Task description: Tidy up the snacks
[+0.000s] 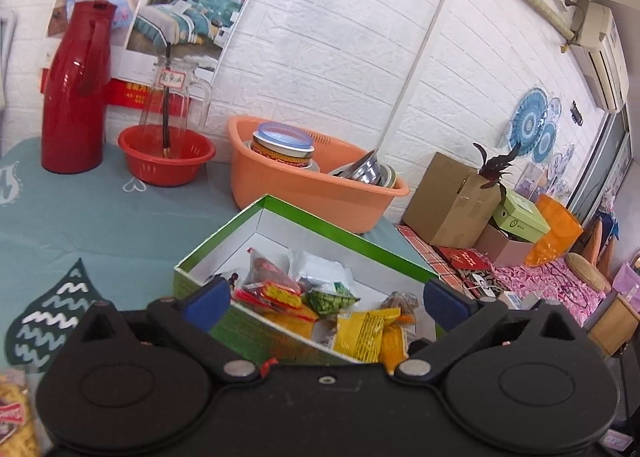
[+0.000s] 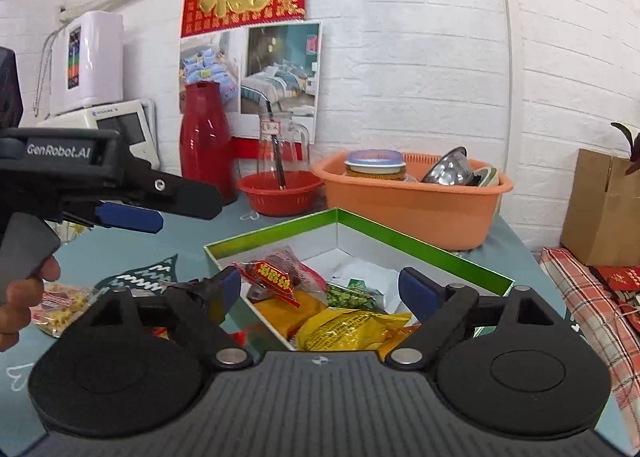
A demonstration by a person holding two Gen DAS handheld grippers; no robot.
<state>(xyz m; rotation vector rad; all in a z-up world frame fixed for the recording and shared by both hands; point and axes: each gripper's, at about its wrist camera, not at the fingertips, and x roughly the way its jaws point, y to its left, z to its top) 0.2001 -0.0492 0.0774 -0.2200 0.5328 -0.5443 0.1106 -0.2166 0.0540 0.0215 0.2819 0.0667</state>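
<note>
A green box [image 1: 352, 235] with a white inside stands on the teal tablecloth and holds several snack packets: a red one [image 1: 266, 271], a green pea packet [image 1: 330, 300] and a yellow one [image 1: 362, 331]. My left gripper [image 1: 326, 299] is open and empty, just above the box's near side. In the right wrist view the same box [image 2: 404, 239] lies ahead, with the red packet [image 2: 276, 273] and yellow packet [image 2: 352, 327] in it. My right gripper [image 2: 320, 289] is open and empty over the box. The left gripper [image 2: 132, 217] shows at the left there.
A yellow snack packet [image 2: 60, 307] lies on the cloth left of the box, also at the left wrist view's corner [image 1: 14, 413]. Behind stand a red thermos [image 1: 76, 89], a red bowl [image 1: 166, 155] with a glass jug, and an orange basin [image 1: 316, 181] of dishes. Cardboard boxes [image 1: 450, 199] sit right.
</note>
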